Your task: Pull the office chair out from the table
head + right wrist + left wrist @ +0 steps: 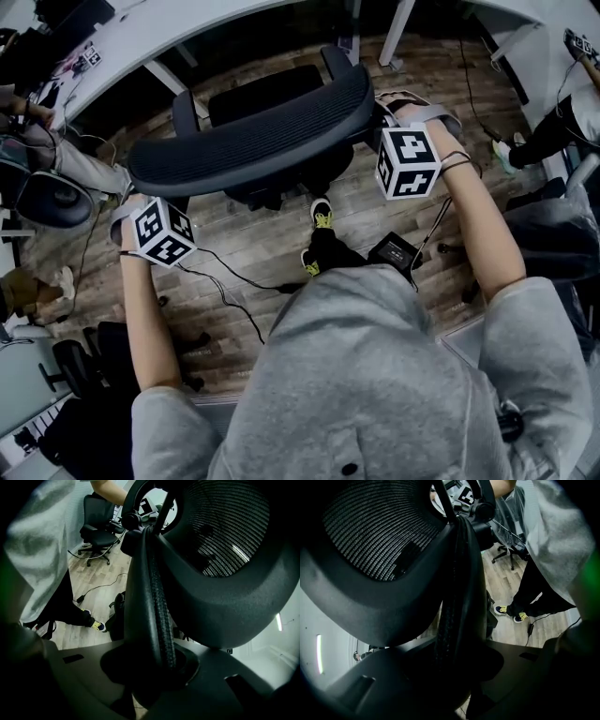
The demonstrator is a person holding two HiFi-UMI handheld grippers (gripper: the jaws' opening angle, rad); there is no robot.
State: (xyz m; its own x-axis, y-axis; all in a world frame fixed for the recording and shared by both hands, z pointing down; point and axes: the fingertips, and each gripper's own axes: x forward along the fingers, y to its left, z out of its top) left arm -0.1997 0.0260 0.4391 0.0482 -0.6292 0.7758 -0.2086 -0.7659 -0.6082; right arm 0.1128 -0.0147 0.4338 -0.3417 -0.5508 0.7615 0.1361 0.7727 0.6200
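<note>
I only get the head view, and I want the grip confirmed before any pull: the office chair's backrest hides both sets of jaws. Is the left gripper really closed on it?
Observer: Yes. The left gripper view shows the left gripper clamped on the backrest's rim, which runs between its jaws.
Operator: And the right one?
Observer: The right gripper view shows the right gripper clamped on the same rim, at its other end.

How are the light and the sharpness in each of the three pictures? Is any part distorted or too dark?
Head view: even light, sharp, table edge looks curved, perhaps by the wide lens. Left gripper view: black corners, backrest rim close and nearly black, floor bright. Right gripper view: same dark corners, light shining through the mesh.
</note>
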